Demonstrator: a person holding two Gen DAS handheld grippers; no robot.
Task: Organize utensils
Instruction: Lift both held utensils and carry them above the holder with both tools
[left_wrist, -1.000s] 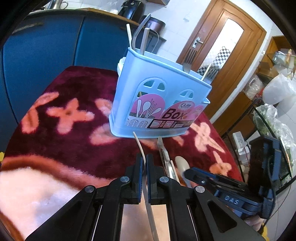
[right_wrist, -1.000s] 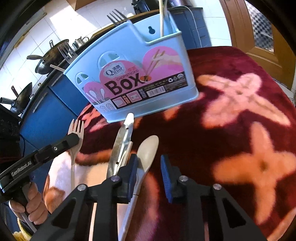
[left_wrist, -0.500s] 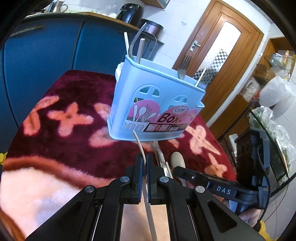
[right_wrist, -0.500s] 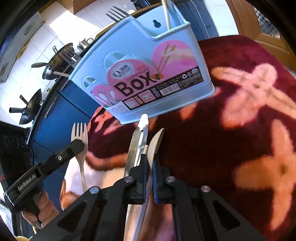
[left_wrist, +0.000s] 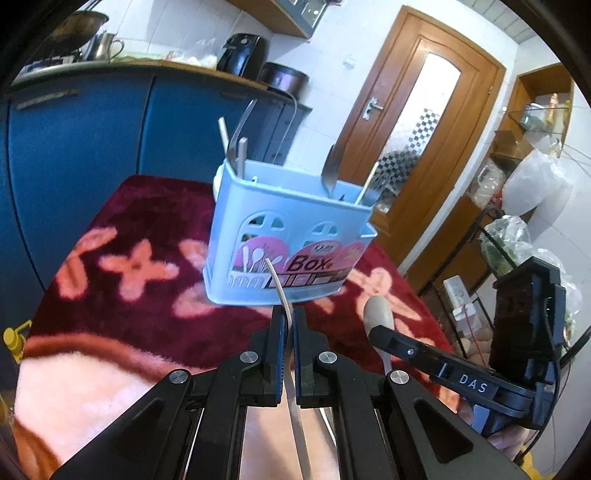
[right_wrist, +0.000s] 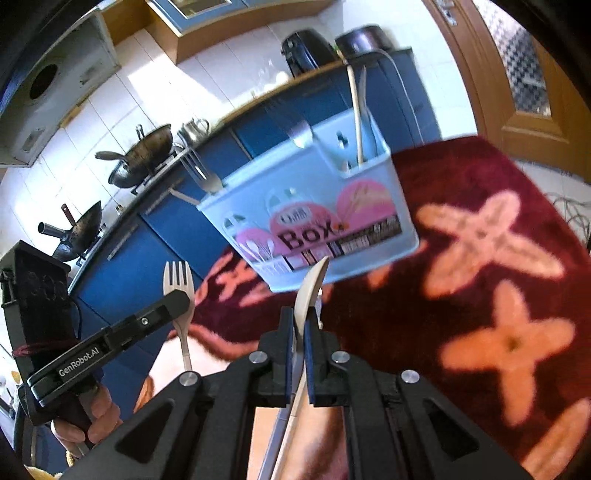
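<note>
Two hand-held grippers are hovering side by side over a table draped in a dark red blanket (left_wrist: 122, 221) with pink flower shapes. The left gripper (left_wrist: 287, 321) is clamping a metal fork (right_wrist: 178, 291) by its handle, jaws nearly together, the tines pointing up as seen from the right wrist view. The right gripper (right_wrist: 300, 325) is pinching a pale spoon (right_wrist: 310, 291) on edge between its narrow jaws, the bowl sticking out toward a light blue utensil box (left_wrist: 291, 236). The box is standing upright near the far edge of the table, beyond both grippers and apart from them, with forks and chopsticks already poking out of its compartments. A hand (right_wrist: 88, 417) is gripping the left gripper's handle. Behind the table, blue kitchen cabinets (left_wrist: 74, 122) are lining the wall.
</note>
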